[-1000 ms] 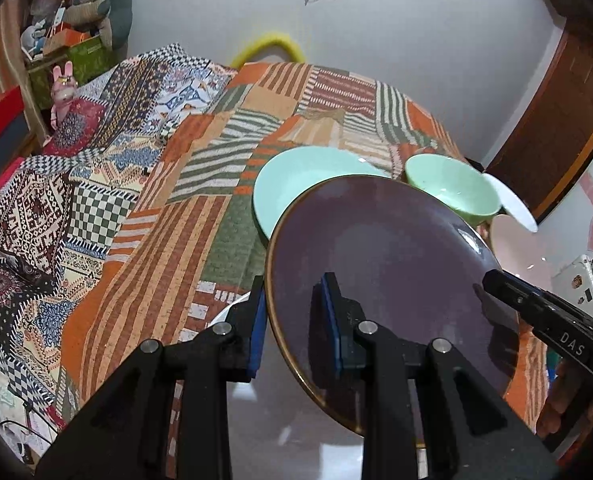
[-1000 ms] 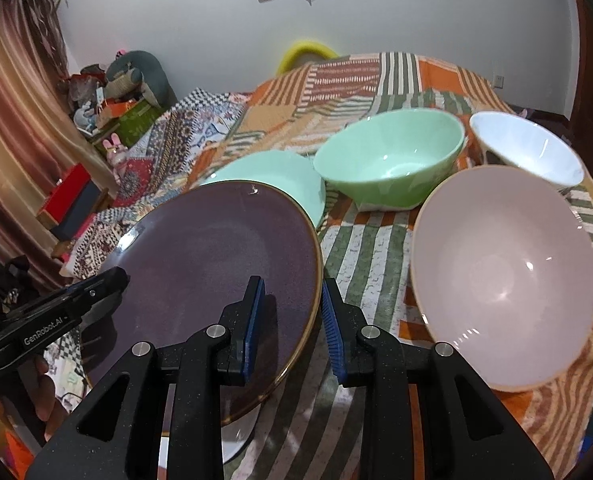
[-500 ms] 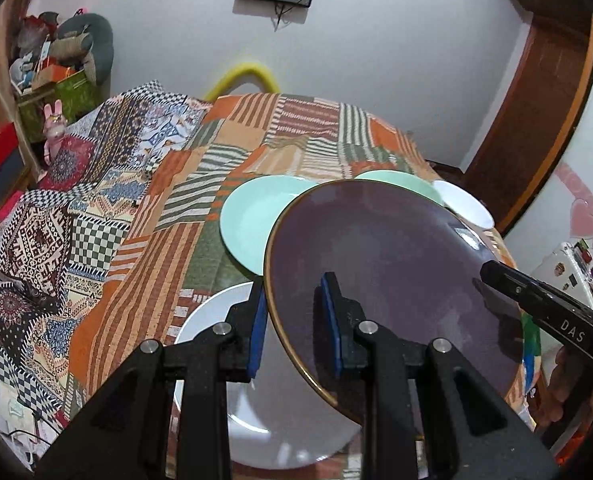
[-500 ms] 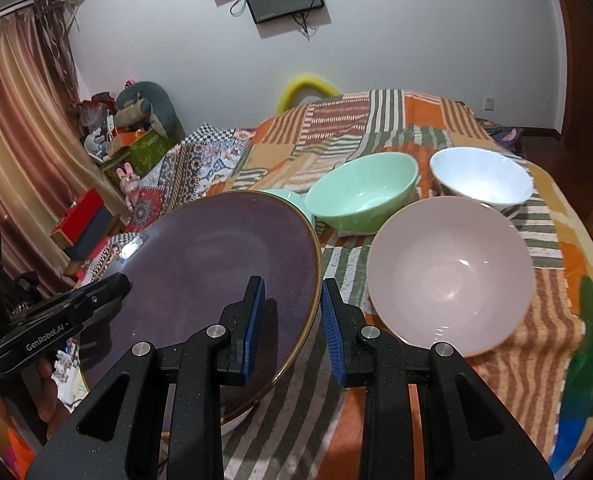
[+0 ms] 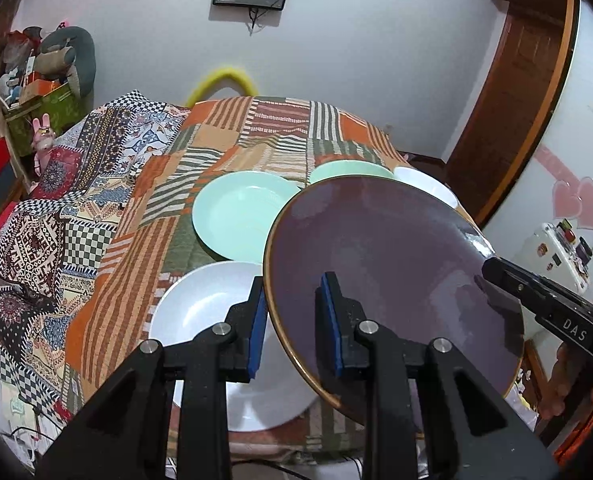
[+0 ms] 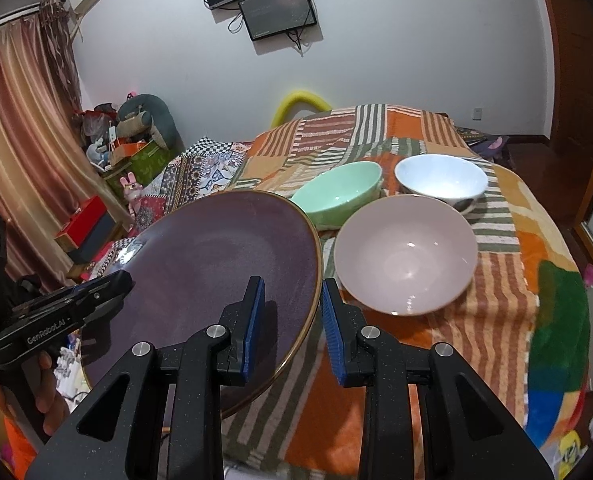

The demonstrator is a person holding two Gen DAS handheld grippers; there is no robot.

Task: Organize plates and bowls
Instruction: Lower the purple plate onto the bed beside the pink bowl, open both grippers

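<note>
Here both grippers, left gripper (image 5: 292, 316) and right gripper (image 6: 292, 318), clamp the purple plate's (image 5: 384, 276) opposite rims.

I see a white wall (image 6: 396, 40) with a mounted screen (image 6: 278, 12), striped curtains (image 6: 20, 152) at left, and a wooden door (image 5: 512, 92) at right.

glossy purple plate (image 5: 396, 280), woven cloth (image 5: 232, 136)
</note>
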